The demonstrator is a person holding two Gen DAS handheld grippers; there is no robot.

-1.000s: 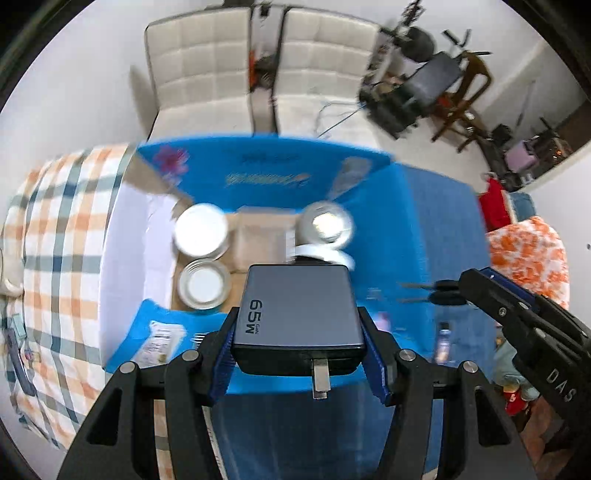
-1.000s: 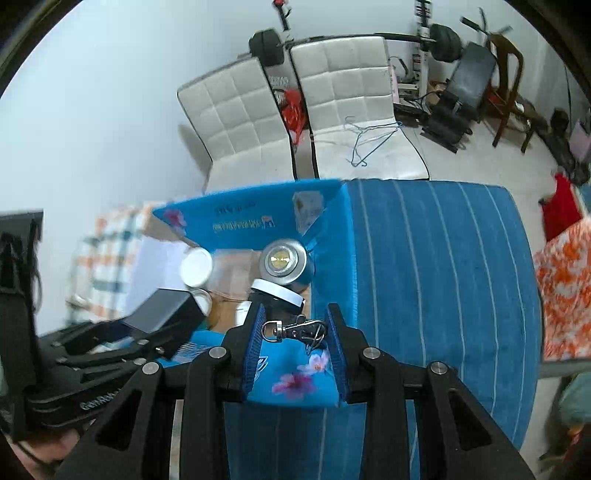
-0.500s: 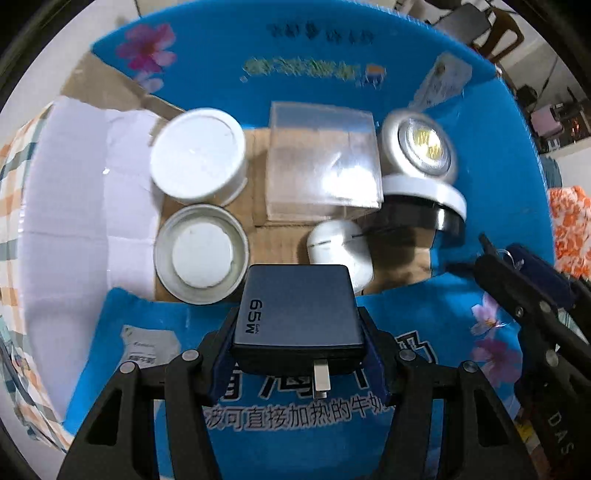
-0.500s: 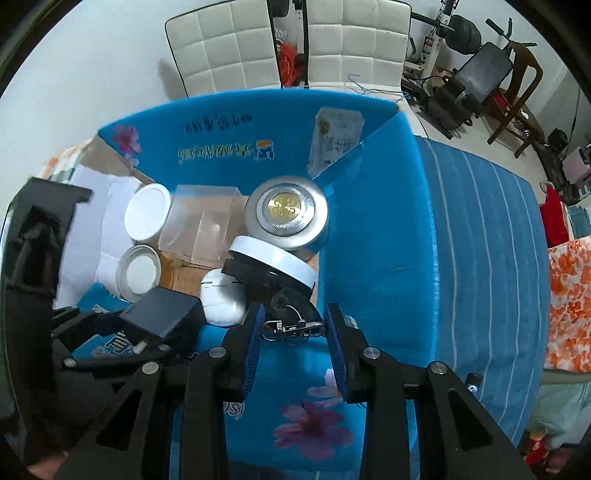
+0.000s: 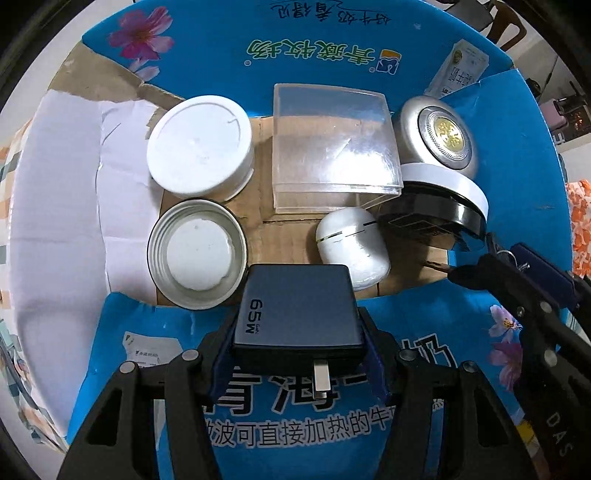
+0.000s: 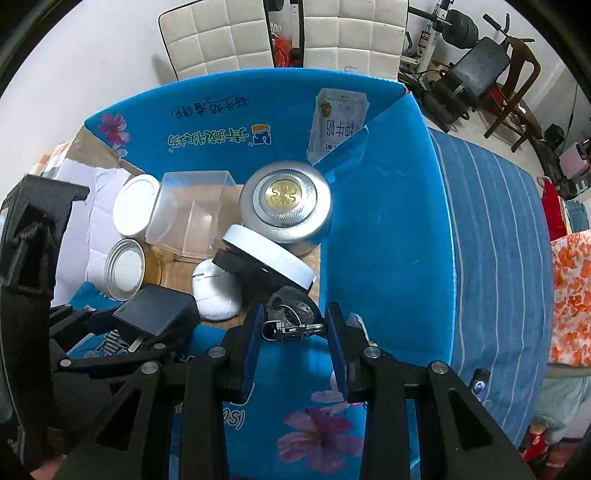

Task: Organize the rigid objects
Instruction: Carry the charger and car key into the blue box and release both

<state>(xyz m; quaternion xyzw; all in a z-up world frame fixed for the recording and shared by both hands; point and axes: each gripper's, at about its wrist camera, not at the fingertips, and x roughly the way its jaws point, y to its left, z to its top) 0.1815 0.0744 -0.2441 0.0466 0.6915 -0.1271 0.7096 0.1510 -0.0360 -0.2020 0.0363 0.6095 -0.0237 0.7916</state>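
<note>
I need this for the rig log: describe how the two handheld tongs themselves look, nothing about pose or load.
Both the left tongs and right tongs are matte black plastic linkages with round silver pivot screws and blue pads on the inner finger faces. White lettering reading "DAS" marks the right one's side in the left wrist view. No cables or sleeves show.

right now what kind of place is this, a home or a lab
Probably a home, perhaps a spare or living room: two white padded chairs against the wall, a weight bench with barbell plates beside them, and a blue milk carton box serving as storage.
</note>
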